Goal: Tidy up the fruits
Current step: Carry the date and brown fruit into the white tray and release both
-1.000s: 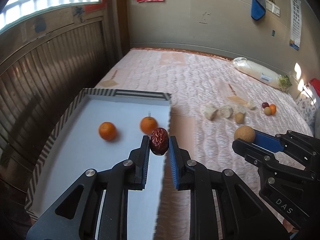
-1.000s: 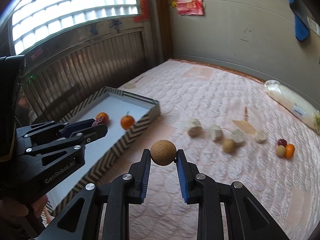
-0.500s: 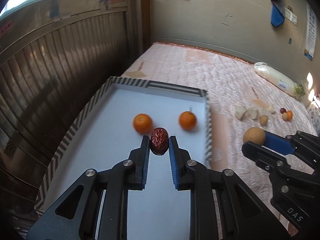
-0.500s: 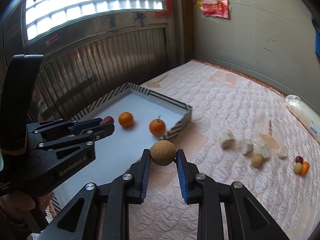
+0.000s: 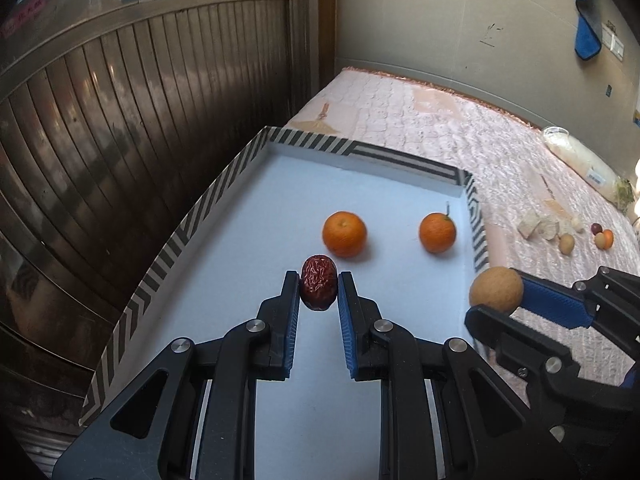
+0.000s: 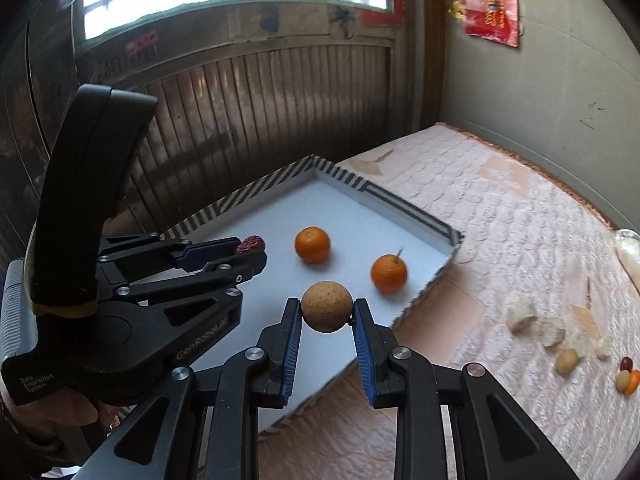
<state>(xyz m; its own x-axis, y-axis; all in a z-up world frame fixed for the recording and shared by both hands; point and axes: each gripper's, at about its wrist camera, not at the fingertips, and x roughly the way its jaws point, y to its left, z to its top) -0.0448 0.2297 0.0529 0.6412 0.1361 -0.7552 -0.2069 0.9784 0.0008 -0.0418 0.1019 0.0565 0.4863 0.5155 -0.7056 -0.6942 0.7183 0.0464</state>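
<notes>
A pink quilted bed (image 5: pixel 460 132) fills the corner of the room, against a dark slatted wooden panel (image 5: pixel 140 120). On it sits a shallow tray (image 5: pixel 192 220) with a striped rim, and two oranges (image 5: pixel 344 234) rest on its pale floor, apart from each other. Over the tray, the left gripper (image 5: pixel 319 286) is clamped on a wrinkled red date (image 5: pixel 318 282). Just to its right, the right gripper (image 6: pixel 326 312) pinches a round tan fruit (image 6: pixel 327 306) above the tray's near edge. Farther along the quilt lie a few small fruits (image 6: pixel 626 376) and pale lumps (image 6: pixel 520 314), perhaps peelings; too blurred to tell.
</notes>
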